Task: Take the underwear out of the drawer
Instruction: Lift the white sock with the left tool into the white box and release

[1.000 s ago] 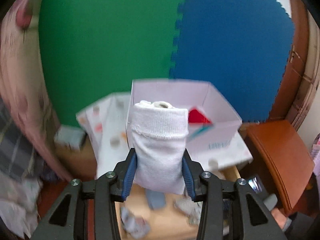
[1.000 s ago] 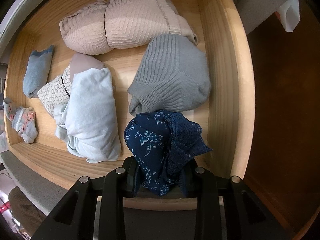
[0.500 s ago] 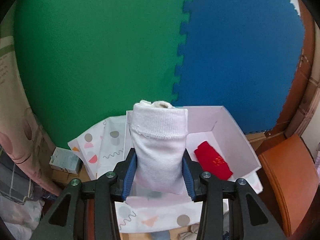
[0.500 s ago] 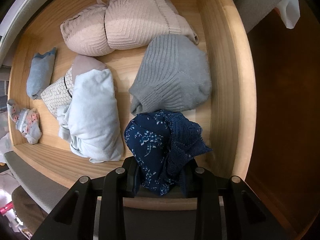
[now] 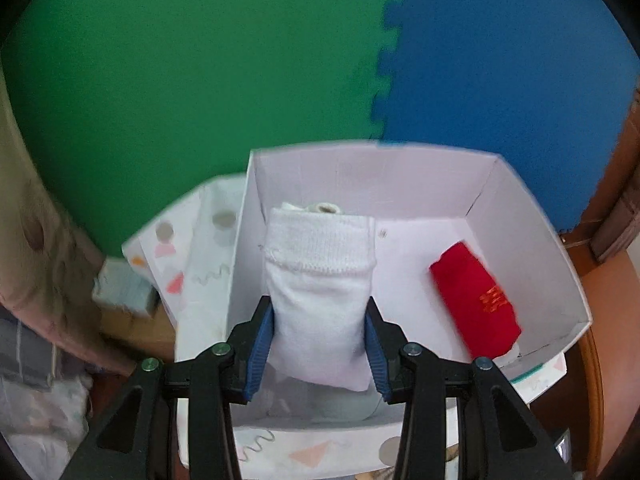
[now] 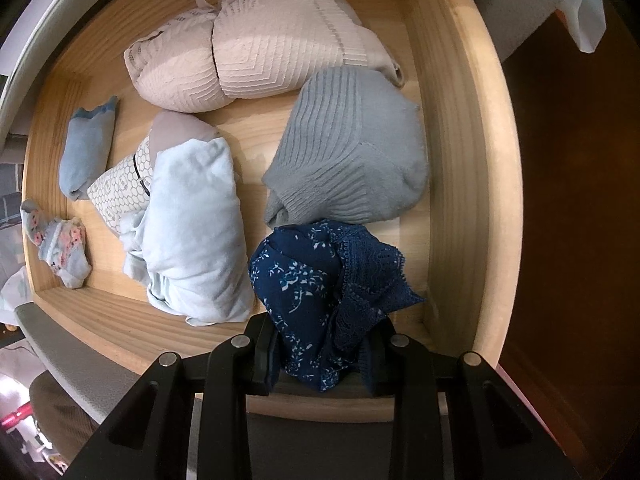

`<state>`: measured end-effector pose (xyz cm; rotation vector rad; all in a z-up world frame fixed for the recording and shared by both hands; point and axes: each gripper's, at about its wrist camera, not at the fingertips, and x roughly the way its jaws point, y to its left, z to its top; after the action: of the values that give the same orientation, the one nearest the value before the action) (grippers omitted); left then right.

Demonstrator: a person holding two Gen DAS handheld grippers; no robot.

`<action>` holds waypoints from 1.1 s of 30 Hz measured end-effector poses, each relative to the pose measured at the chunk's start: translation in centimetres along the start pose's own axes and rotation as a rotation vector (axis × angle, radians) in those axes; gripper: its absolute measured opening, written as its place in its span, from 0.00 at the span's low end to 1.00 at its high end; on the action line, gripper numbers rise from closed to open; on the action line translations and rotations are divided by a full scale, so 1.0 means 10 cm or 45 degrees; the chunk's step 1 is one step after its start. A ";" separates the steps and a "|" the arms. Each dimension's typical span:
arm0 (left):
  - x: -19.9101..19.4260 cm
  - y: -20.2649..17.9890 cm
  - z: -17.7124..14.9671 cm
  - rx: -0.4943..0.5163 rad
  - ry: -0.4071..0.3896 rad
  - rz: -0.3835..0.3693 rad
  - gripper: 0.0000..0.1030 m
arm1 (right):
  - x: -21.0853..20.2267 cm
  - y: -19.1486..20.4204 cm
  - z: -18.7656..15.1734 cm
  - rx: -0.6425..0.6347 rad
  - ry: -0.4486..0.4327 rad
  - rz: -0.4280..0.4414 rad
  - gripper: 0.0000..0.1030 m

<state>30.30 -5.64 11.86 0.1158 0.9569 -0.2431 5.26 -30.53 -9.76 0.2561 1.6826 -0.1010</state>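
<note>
My left gripper [image 5: 319, 354] is shut on a rolled white underwear [image 5: 320, 280] and holds it over the open white box [image 5: 520, 196]. A folded red garment [image 5: 474, 300] lies on the box floor at the right. My right gripper [image 6: 320, 354] is shut on a navy floral lace underwear [image 6: 320, 280] above the front part of the wooden drawer [image 6: 460, 120]. Inside the drawer lie a grey knitted piece [image 6: 352, 152], a light blue folded piece [image 6: 192, 232], a beige textured bra [image 6: 248, 44] and a honeycomb-patterned piece [image 6: 120, 188].
A small blue sock [image 6: 86, 152] and a floral sock [image 6: 60, 248] lie at the drawer's left side. The box's patterned lid [image 5: 192, 256] leans left of the box. Green and blue foam mats [image 5: 200, 60] form the background. Brown wooden furniture [image 5: 612, 184] stands at the right.
My left gripper has moved forward and down with the white underwear, so the box fills more of the view. My right gripper has barely moved above the drawer.
</note>
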 end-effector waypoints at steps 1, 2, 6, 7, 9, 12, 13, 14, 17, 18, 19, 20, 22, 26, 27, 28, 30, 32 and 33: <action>0.04 -0.01 -0.01 -0.004 0.015 0.016 0.42 | 0.00 0.00 0.00 0.001 0.000 0.000 0.27; 0.08 0.00 -0.03 -0.002 0.026 0.020 0.42 | -0.02 0.01 0.00 0.002 -0.001 0.000 0.27; 0.17 0.00 -0.10 -0.001 0.043 0.006 0.42 | -0.02 0.03 -0.01 0.005 0.000 0.000 0.27; 0.17 -0.01 -0.10 0.003 0.041 0.012 0.42 | -0.03 0.03 -0.01 0.005 0.000 0.000 0.27; 0.16 -0.01 -0.08 0.007 0.042 0.013 0.42 | -0.02 0.04 -0.01 0.004 0.001 -0.003 0.27; 0.14 -0.02 -0.07 -0.001 0.047 0.021 0.45 | -0.02 0.06 0.00 0.002 0.002 -0.007 0.27; 0.14 -0.02 -0.07 0.000 0.053 0.016 0.45 | -0.01 0.07 0.00 0.002 0.002 -0.009 0.27; 0.14 -0.03 -0.07 0.004 0.058 0.012 0.45 | 0.00 0.08 0.01 0.002 0.001 -0.011 0.27; 0.10 -0.06 -0.07 0.026 0.054 0.031 0.51 | 0.01 0.09 0.01 0.005 0.001 -0.012 0.27; 0.07 -0.07 -0.06 0.026 0.046 0.033 0.52 | 0.02 0.10 0.01 0.005 0.001 -0.013 0.27; 0.04 -0.08 -0.05 0.026 0.039 0.031 0.52 | 0.02 0.11 0.01 0.004 0.001 -0.015 0.27; 0.00 -0.08 -0.04 0.023 0.030 0.031 0.52 | 0.02 0.12 0.01 0.002 0.000 -0.019 0.27; -0.07 -0.08 -0.03 0.015 0.018 0.022 0.52 | 0.03 0.14 0.02 -0.002 -0.001 -0.027 0.27; -0.27 -0.08 -0.03 0.020 -0.029 0.035 0.52 | 0.04 0.20 0.02 -0.009 -0.006 -0.042 0.27; -0.35 -0.07 -0.05 0.020 -0.054 0.036 0.52 | 0.03 0.21 0.01 -0.008 -0.009 -0.046 0.27; -0.42 -0.07 -0.08 0.022 -0.070 0.039 0.52 | 0.03 0.22 0.01 -0.008 -0.013 -0.049 0.27; -0.55 -0.05 -0.15 0.013 -0.100 0.039 0.52 | 0.02 0.24 0.01 -0.009 -0.021 -0.057 0.27; -0.69 -0.04 -0.28 0.016 -0.140 0.055 0.52 | -0.02 0.26 0.00 -0.005 -0.043 -0.066 0.27; -0.76 -0.03 -0.36 0.020 -0.163 0.070 0.52 | -0.03 0.27 0.00 -0.008 -0.050 -0.070 0.27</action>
<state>23.14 -3.99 16.04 0.1391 0.8233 -0.2046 5.86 -27.94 -9.23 0.2023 1.6510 -0.1411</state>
